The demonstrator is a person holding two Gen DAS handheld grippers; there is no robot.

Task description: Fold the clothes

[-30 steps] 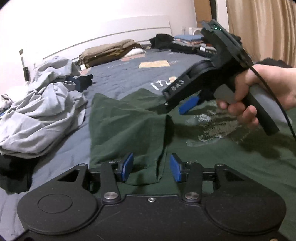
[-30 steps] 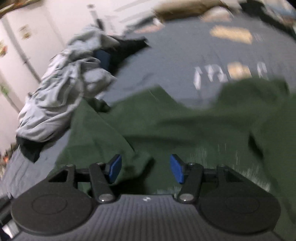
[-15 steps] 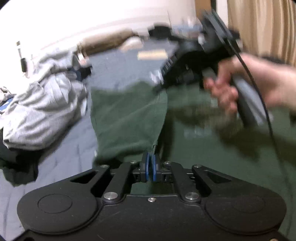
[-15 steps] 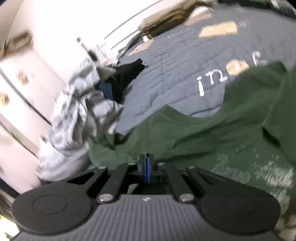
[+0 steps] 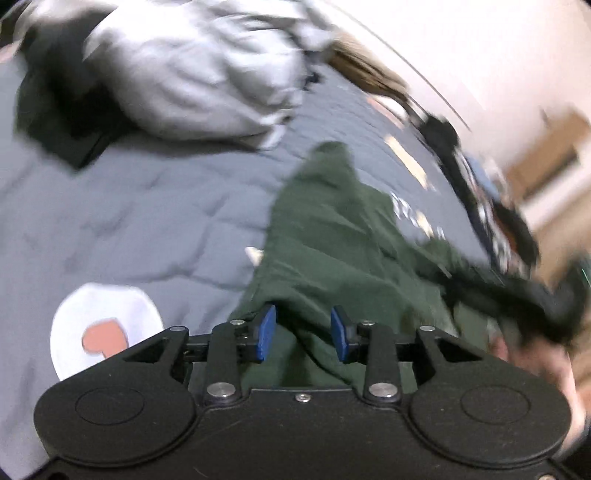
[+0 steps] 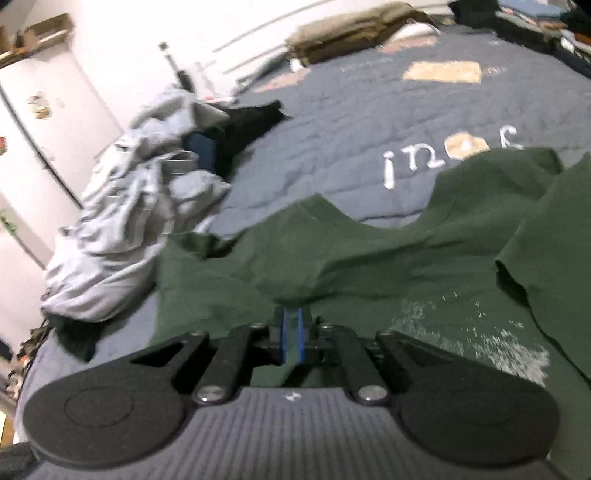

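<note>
A dark green T-shirt (image 6: 369, 258) with a faded white print lies spread on the bed. My right gripper (image 6: 291, 336) is shut on a fold of it, and the cloth rises in a small tent to the blue pads. In the blurred, tilted left wrist view, my left gripper (image 5: 303, 332) has its jaws opening. A bunched ridge of the green T-shirt (image 5: 332, 240) runs between the blue pads. The right gripper (image 5: 517, 295) shows as a dark blur at the right edge, with a hand (image 5: 535, 354) below it.
A crumpled pile of grey clothes (image 6: 122, 229) with dark garments (image 6: 243, 125) lies to the left of the shirt. The blue-grey quilt (image 6: 351, 122) has white letters and tan patches. Folded tan cloth (image 6: 351, 26) sits by the headboard. A white round patch (image 5: 103, 332) marks the quilt.
Both grippers closed from open onto the green shirt. Since then the left has rolled, swung sideways, and its jaws have parted again. The right stays shut on the fold.
</note>
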